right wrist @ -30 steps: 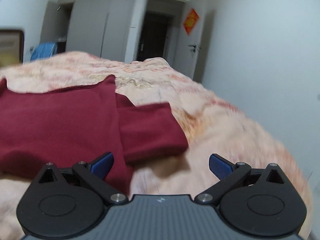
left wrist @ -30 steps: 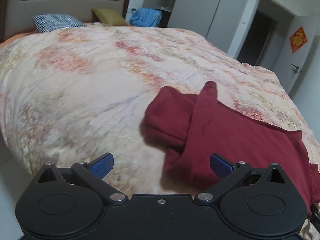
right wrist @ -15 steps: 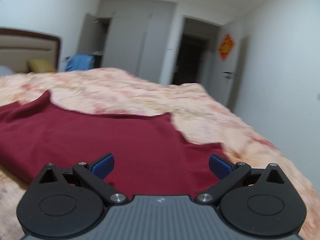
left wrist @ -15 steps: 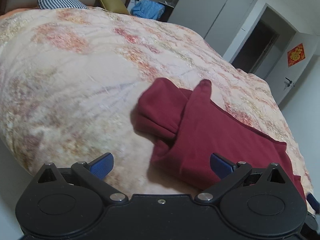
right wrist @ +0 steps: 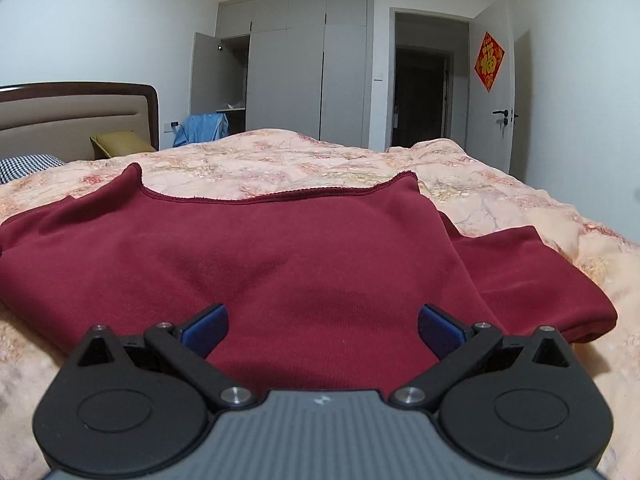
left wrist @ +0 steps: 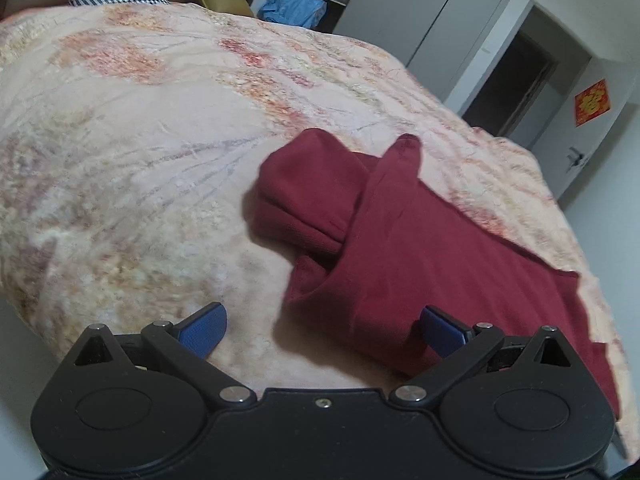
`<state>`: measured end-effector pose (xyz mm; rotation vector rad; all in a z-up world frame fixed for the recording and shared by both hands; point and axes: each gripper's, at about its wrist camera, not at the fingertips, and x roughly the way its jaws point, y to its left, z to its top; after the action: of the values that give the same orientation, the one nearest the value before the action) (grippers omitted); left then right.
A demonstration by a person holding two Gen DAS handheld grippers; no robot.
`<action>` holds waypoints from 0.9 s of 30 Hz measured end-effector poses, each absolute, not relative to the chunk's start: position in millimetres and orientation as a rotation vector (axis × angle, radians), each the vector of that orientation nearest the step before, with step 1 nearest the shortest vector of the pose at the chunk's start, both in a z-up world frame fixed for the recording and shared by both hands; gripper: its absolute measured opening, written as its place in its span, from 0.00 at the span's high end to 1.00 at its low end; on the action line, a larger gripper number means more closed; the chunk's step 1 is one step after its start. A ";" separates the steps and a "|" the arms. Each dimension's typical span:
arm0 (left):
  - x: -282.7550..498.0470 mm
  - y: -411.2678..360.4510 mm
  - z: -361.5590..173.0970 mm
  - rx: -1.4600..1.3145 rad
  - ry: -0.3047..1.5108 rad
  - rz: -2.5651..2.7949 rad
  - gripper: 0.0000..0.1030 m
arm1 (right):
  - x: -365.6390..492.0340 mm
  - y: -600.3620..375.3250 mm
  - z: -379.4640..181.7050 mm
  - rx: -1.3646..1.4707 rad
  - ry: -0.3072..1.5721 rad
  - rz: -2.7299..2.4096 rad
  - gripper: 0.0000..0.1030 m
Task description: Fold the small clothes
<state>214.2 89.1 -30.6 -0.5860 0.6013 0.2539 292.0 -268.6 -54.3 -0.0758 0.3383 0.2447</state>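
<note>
Fingers wide apart on left gripper (left wrist: 322,326) and right gripper (right wrist: 322,326), holding nothing; right swung back over dark red knit top (right wrist: 280,260), lining up next fold.

A: Dark red top (right wrist: 304,256) was matt knit cloth, fine-ribbed at the hem, stitched edge along the neckline. Floral quilt (left wrist: 132,152) was soft cloth, creased, no sheen.

B: Left gripper (left wrist: 322,326): matt black plastic arms, bright metal pivot pins, blue textured pads (left wrist: 204,330). Right gripper (right wrist: 322,326) the same, with a ribbed grey plastic body.

A: Headboard (right wrist: 76,114): glossy dark wood frame, padded beige panel. Wardrobe doors (right wrist: 306,68) smooth, matt grey.
</note>
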 end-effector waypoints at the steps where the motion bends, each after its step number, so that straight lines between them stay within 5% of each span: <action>1: 214.0 89.1 -30.6 -0.604 0.589 0.225 0.01 | 290.6 -268.2 -54.5 -0.084 0.332 0.237 0.00; 27: 240.5 103.4 -46.7 -0.798 0.562 0.164 0.08 | 287.4 -264.1 -58.5 -0.096 0.285 0.205 0.00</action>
<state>240.5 103.4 -46.7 -0.7976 0.5616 0.1643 287.4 -264.1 -58.5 -0.0955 0.2854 0.2047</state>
